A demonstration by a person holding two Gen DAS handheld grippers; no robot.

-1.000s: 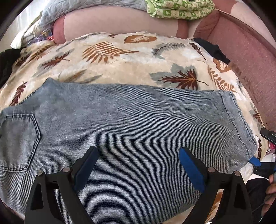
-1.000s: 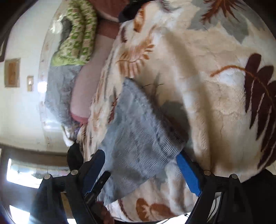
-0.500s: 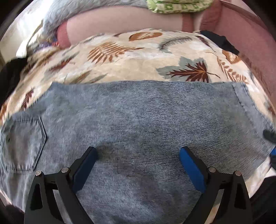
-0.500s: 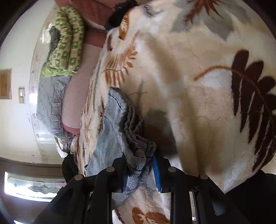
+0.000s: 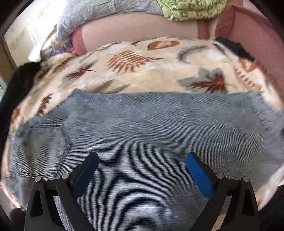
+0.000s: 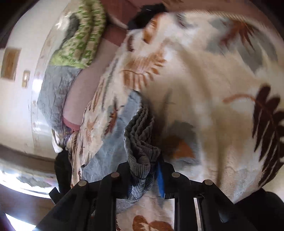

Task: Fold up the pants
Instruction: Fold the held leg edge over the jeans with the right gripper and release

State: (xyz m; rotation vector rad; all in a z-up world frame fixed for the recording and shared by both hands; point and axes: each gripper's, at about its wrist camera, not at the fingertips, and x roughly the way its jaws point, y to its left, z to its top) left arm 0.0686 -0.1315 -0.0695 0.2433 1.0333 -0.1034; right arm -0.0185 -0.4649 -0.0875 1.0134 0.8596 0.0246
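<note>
Grey-blue denim pants (image 5: 142,128) lie flat across a cream blanket with leaf prints (image 5: 150,74), a back pocket (image 5: 42,147) at the left. My left gripper (image 5: 142,160) hovers over the middle of the pants with its blue-padded fingers (image 5: 198,172) wide apart, open, nothing between them. In the right wrist view, my right gripper (image 6: 143,170) is shut on the bunched leg end of the pants (image 6: 140,140), which stands up in ridged folds off the blanket (image 6: 213,88).
A pink sofa back (image 5: 142,33) runs behind the blanket, with a grey quilt (image 5: 106,8) and a folded green patterned cloth (image 5: 191,8) on top. Dark fabric (image 5: 19,81) lies at the blanket's left edge. A pale wall with a switch plate (image 6: 25,79) is off to the side.
My right gripper went from open around the leg end to shut on it, and the fabric now bunches and lifts. The left gripper stayed open while its view tipped slightly over the pants.
</note>
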